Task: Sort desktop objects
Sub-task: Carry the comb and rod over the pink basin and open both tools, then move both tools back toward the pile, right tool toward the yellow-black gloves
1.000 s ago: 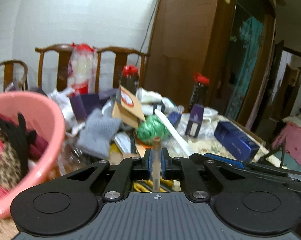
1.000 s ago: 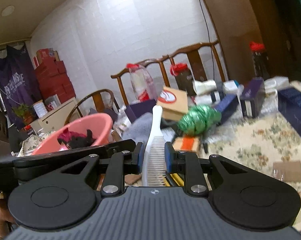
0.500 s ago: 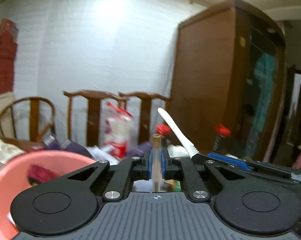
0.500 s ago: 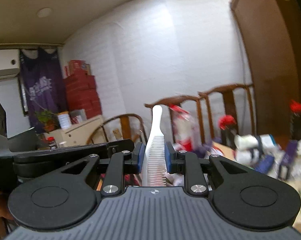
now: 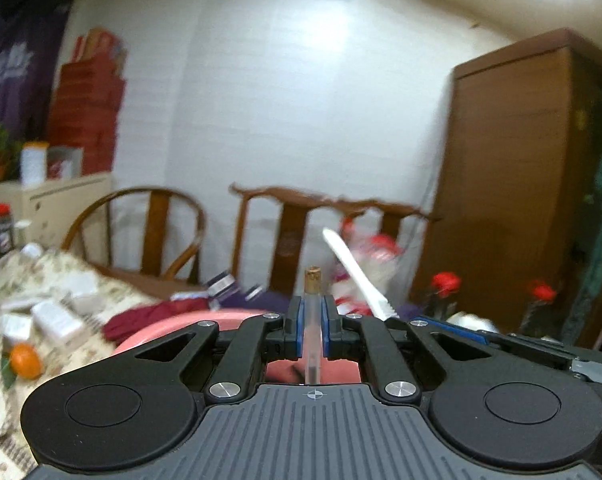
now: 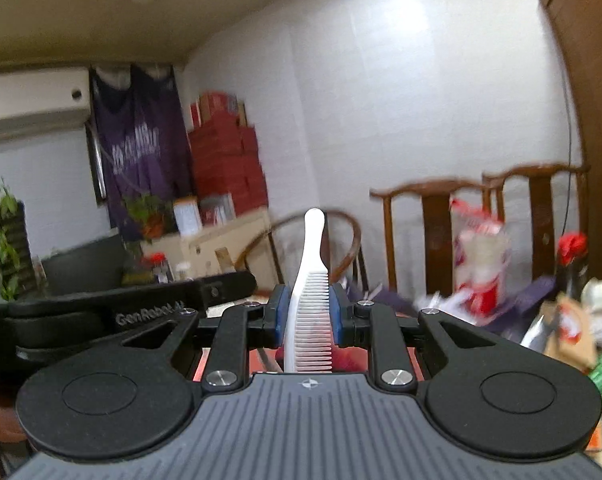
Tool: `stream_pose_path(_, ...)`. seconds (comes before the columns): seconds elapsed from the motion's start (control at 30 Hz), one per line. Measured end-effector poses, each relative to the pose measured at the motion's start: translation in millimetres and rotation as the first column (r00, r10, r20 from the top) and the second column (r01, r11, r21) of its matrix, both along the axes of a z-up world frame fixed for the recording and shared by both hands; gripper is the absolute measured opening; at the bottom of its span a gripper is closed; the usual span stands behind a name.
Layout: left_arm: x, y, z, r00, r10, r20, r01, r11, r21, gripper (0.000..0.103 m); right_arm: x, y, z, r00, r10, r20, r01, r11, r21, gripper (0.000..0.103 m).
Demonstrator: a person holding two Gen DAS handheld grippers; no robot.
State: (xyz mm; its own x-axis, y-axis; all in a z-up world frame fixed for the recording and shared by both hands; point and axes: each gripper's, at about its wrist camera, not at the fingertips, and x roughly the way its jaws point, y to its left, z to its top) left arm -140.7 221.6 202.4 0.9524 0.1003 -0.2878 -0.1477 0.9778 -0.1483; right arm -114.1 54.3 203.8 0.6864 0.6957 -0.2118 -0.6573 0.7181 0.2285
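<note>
The left gripper [image 5: 312,330] clamps a thin corked tube [image 5: 312,312] above the pink basin [image 5: 161,330]; the right gripper [image 6: 308,316] grips a white comb [image 6: 309,292].

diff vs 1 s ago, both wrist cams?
Both views swung up and left: the table clutter dropped low and the pink basin now sits under the left tool. Unchanged: left tool shut on the corked tube, right tool on the white comb.

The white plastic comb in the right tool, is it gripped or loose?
Gripped. The white plastic comb sits clamped between the right tool's blue pads, handle pointing up and forward.
</note>
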Motion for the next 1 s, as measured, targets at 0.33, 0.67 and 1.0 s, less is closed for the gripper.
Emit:
stream_pose_path(0.33,36,46,-97,0.956,0.216,-0.199,-0.197,0.974,0.111,0.065,39,44,-96,0.988,-0.026,-0.155,0.009,0.994,-0.111,0.049)
stream_pose_path(0.67,4,-48,-83,1.0,-0.015,-0.026,0.017,0.995,0.101,0.081,22,-78,-111,0.991,-0.107,-0.081,0.102,0.993,-0.064,0.061)
stream_pose_path(1.0,54,-178,-150,0.924,-0.35,-0.153,0.351,0.936,-0.021,0.084,26,-201,-153,0.936,-0.331,-0.117,0.293,0.921,-0.257,0.079)
